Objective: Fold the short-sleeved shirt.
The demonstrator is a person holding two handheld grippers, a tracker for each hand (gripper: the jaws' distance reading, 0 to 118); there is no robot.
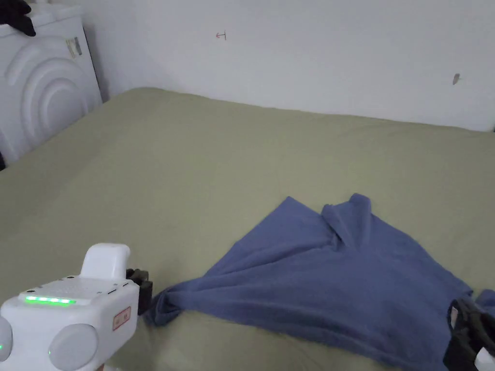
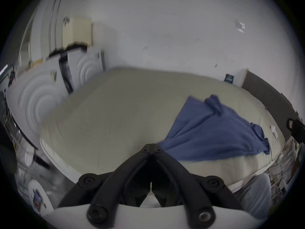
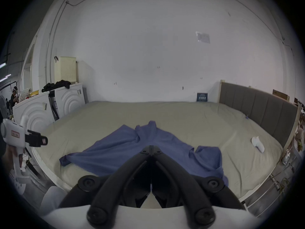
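The blue short-sleeved shirt lay rumpled on the bed; left gripper and right gripper were closed, seemingly holding nothing.

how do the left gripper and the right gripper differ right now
Place: the left gripper sits by the bunched near corner of the blue shirt, while the right gripper is at the shirt's other side, near a sleeve.
Contact: the left gripper looks apart from the shirt in the right gripper view; whether the right gripper touches it cannot be told.
Shared: both have their jaws closed, tips meeting.
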